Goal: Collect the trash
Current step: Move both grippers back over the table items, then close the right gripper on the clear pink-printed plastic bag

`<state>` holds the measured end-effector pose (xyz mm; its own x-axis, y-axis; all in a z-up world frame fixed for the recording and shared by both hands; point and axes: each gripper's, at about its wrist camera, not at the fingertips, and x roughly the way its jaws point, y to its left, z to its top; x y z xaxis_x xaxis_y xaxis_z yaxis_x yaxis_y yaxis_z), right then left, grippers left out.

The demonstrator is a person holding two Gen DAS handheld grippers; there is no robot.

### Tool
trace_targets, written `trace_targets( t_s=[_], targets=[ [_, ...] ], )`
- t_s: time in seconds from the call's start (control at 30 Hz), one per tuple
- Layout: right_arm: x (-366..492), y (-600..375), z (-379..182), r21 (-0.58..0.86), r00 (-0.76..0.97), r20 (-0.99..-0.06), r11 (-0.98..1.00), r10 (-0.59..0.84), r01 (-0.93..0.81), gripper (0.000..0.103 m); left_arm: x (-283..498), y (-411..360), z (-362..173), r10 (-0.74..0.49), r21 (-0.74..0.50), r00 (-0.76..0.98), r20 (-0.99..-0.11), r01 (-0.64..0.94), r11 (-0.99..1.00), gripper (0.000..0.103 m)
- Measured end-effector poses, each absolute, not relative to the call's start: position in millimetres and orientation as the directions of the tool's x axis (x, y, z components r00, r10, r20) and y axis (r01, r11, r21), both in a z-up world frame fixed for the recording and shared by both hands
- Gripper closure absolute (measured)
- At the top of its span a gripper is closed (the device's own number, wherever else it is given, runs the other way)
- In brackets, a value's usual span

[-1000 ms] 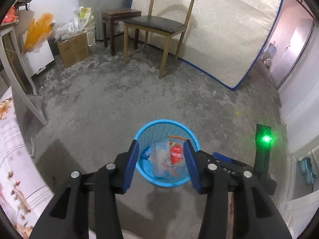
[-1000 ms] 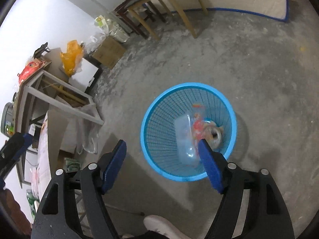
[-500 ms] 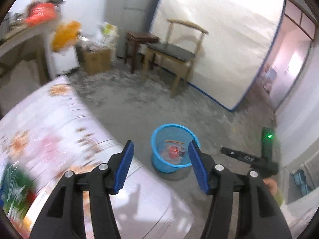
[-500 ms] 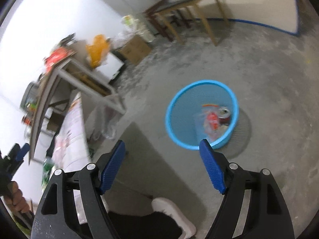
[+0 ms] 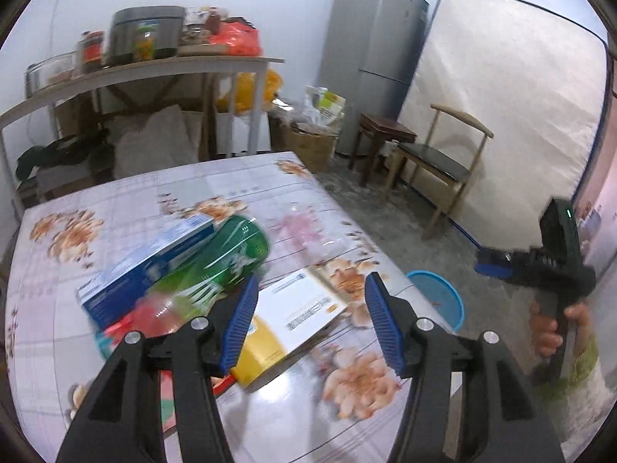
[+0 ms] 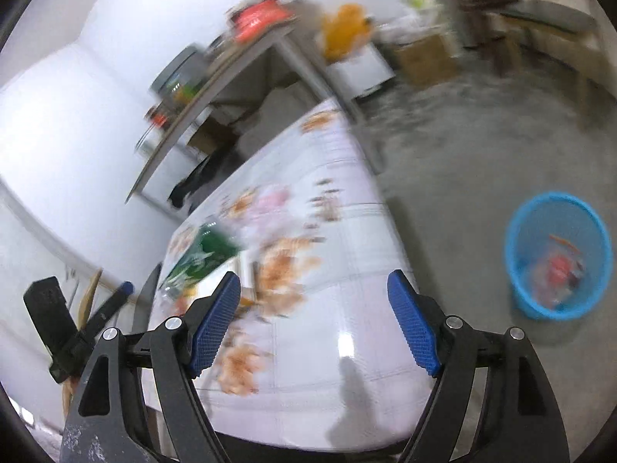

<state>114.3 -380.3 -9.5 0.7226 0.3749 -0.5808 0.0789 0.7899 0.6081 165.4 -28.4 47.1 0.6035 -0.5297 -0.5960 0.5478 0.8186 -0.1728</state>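
Observation:
My left gripper (image 5: 308,324) is open and empty above the floral table (image 5: 270,208). Just beyond its fingertips lie a white and yellow flat box (image 5: 297,305), a green bottle (image 5: 223,262) with a red cap end, and a blue carton (image 5: 150,266). My right gripper (image 6: 314,324) is open and empty over the table's near edge (image 6: 316,347); the green bottle also shows in the right wrist view (image 6: 200,258), blurred. The blue mesh bin (image 6: 559,254) stands on the floor to the right of the table, with trash inside. It also peeks past the table edge in the left wrist view (image 5: 439,297).
A shelf table (image 5: 135,73) with pots and jars stands behind the floral table. A wooden chair (image 5: 443,166), a stool (image 5: 381,131), a cardboard box (image 5: 312,146), a fridge (image 5: 374,50) and a leaning mattress (image 5: 513,108) line the far side. The floor is bare concrete (image 6: 482,146).
Both grippers have swung up and left from over the bin to over the table. The bin has slid to the right edge of both views. Both grippers stay open.

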Motion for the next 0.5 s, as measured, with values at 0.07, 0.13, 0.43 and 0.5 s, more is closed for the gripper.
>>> trace_targets(
  t_s=[0.07,0.13,0.43,0.5],
  targets=[
    [143,-360,-3,0.583,0.698,-0.598,0.812,0.394,0.040,0.028,163,-21,43,-0.535,-0.192,0.609,-0.586,0.536,0.822,0.047],
    [164,-344,2,0.553,0.676,-0.620,0.833,0.398,0.016,0.028,156,-13,38,-0.547,-0.212,0.614,-0.569,0.533,0.819,0.047],
    [284,-275,-10,0.278,0.582,-0.773,0.959,0.253,-0.048,0.024,139,-5,14,-0.567,-0.211,0.626,-0.535,0.551,0.807,0.048],
    [306,-270,-23,0.259,0.556,-0.798,0.965,0.233,-0.032,0.030,138,-4,9,-0.572,-0.218,0.620,-0.538,0.553,0.804,0.050]
  ],
)
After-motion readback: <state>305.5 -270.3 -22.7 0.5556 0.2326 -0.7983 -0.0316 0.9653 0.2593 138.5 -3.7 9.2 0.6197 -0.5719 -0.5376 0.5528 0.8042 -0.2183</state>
